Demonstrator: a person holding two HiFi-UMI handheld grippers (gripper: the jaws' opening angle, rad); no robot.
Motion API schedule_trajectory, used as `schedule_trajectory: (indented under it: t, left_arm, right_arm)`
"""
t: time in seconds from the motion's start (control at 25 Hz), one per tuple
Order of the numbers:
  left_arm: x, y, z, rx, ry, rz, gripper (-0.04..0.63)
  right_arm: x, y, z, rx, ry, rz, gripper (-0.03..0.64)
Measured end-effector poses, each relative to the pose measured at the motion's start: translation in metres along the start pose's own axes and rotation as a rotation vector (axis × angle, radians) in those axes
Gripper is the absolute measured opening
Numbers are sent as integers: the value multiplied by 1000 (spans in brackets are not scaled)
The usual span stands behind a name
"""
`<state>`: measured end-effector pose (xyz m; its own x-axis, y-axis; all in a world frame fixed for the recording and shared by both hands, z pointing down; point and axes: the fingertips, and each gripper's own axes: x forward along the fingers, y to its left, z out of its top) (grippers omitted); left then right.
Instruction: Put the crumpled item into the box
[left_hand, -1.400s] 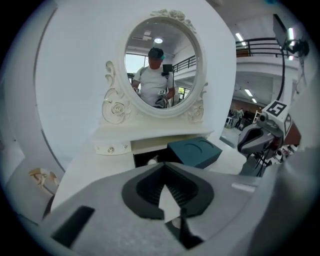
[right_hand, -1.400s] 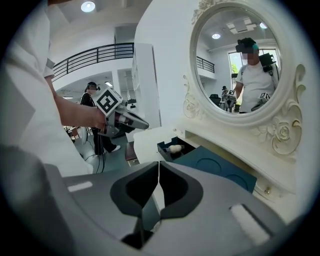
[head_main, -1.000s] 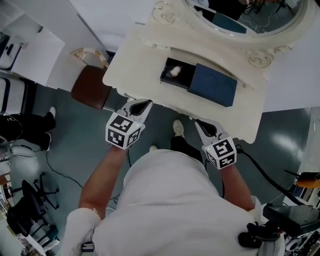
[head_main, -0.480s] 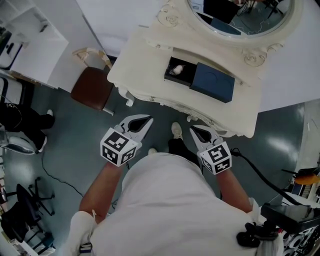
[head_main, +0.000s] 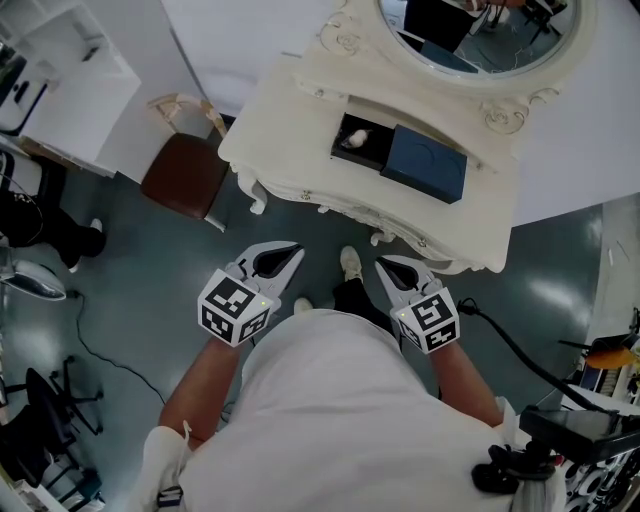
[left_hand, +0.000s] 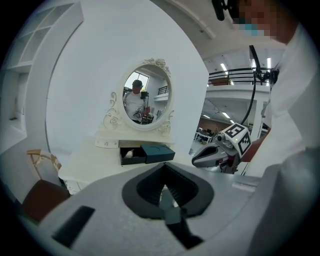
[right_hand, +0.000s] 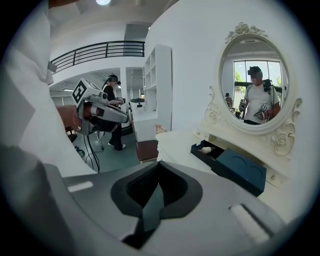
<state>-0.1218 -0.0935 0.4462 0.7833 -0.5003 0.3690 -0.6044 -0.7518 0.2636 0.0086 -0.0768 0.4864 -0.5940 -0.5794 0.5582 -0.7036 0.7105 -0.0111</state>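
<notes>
In the head view, my left gripper (head_main: 292, 250) sits lower left of centre, jaws pressed together with nothing between them. At upper centre, the white crumpled item (head_main: 354, 138) lies inside the open black box (head_main: 345, 157) on the dressing table (head_main: 290, 150), well apart from both grippers. The right gripper (head_main: 384, 264), lower right of centre, also has its 2 jaws together, empty. The blue lid (head_main: 425, 170) touches the box's right side.
</notes>
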Motion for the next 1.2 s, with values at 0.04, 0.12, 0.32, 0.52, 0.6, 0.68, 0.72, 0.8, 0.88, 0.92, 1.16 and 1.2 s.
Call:
schedule_trajectory:
  t: [0.04, 0.12, 0.32, 0.52, 0.6, 0.68, 0.72, 0.8, 0.88, 0.92, 1.16, 1.2]
  left_arm:
    - [-3, -2, -1, -1, 0, -2, 2]
    - [-7, -5, -2, 1, 0, -7, 2]
    - [-14, -9, -3, 16, -7, -4, 2]
    - [-22, -10, -4, 20, -12, 0, 2]
    - [-24, -12, -3, 20, -14, 0, 1]
    - [-26, -14, -2, 21, -15, -1, 1]
    - [-27, -15, -2, 21, -16, -2, 2]
    - [-29, -18, -2, 22, -18, -5, 2]
    - [-30, -20, -1, 21, -19, -8, 2]
    - [-30, -22, -1, 21, -19, -8, 2]
    - [-31, -28, -3, 24, -16, -16, 2]
    - [-31, -29, -3, 24, -16, -17, 1]
  right_arm:
    - [-1, 3, 0, 0, 0, -1, 0]
    - [-2, 8, 1, -2, 0, -2, 1]
    - [-2, 16, 0, -7, -5, 0, 0]
    - [-2, 22, 2, -16, -4, 6, 0]
    - [-3, 23, 4, -20, -4, 6, 0]
    - [-5, 25, 5, -24, -4, 5, 1]
    - [-6, 26, 6, -26, -5, 5, 0]
    - [-7, 27, 7, -31, -6, 5, 0]
    - [-9, 28, 9, -36, -8, 6, 0]
    - [-10, 28, 9, -38, -8, 7, 0]
    - [-14, 31, 10, -47, -12, 4, 0]
    - [-14, 31, 10, -48, -12, 4, 0]
